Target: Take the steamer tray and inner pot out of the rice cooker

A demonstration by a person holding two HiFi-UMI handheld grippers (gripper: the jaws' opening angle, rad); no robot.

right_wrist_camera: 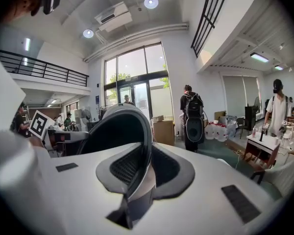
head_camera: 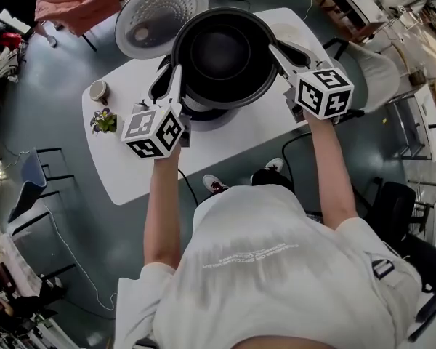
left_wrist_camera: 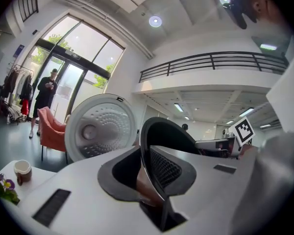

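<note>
A dark round inner pot (head_camera: 221, 55) hangs above the rice cooker body (head_camera: 203, 112), gripped at opposite sides of its rim. My left gripper (head_camera: 176, 78) is shut on the left rim, and the thin rim edge (left_wrist_camera: 146, 153) stands upright between its pads (left_wrist_camera: 169, 168). On the right rim my right gripper (head_camera: 277, 54) is shut too, with the rim (right_wrist_camera: 146, 146) pinched in its jaws. The cooker's white lid (head_camera: 160, 14) stands open behind the pot and also shows as the lid (left_wrist_camera: 99, 126) in the left gripper view. Whether a steamer tray lies inside the pot I cannot tell.
The cooker stands on a white table (head_camera: 138, 169) with a cup (head_camera: 98, 91) and a small flower plant (head_camera: 104, 120) at its left end. A pink chair (head_camera: 76, 2) is behind the table, a white chair (head_camera: 378, 71) to the right. People stand in the hall (right_wrist_camera: 192, 116).
</note>
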